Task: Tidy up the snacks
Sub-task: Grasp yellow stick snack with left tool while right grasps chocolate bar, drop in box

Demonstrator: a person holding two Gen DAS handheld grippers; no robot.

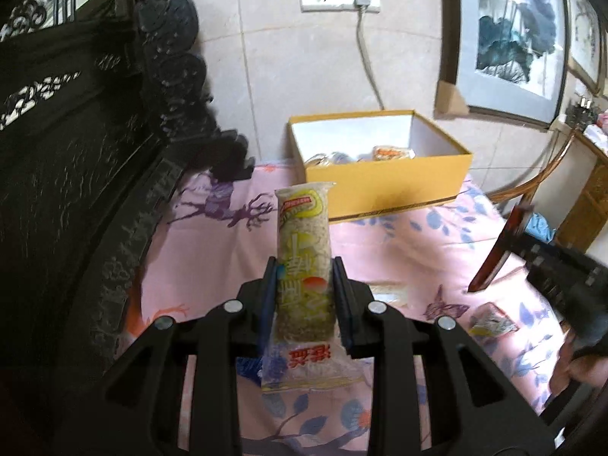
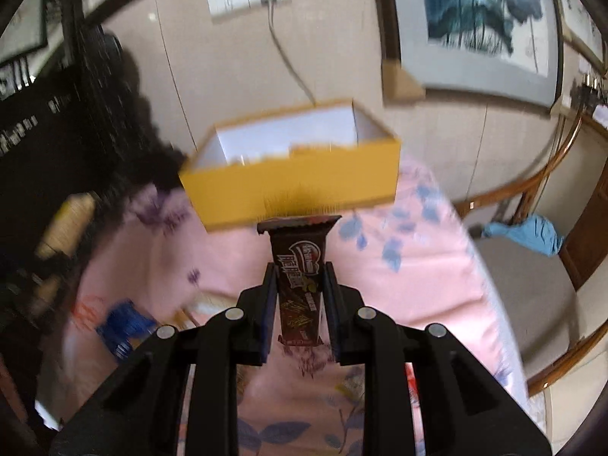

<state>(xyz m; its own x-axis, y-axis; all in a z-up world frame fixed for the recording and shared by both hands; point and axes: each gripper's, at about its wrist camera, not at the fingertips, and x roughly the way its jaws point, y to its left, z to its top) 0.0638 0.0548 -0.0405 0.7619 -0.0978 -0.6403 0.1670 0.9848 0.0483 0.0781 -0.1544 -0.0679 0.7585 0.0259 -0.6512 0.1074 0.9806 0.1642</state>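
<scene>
Pale rice-cracker packet pinched upright by left gripper, brown chocolate bar clamped by right gripper, yellow box seen beyond on pink floral cloth.

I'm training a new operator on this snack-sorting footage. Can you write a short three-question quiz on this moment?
1. True or false: both claws hold a snack.
2. Which claw holds the brown bar? A) left B) right
3. Fill in: snacks go into the yellow ____.

Key
1. True: the left claw grips the rice cracker pack; the right claw grips the bar.
2. B
3. box, open, with some snacks already inside.
</scene>
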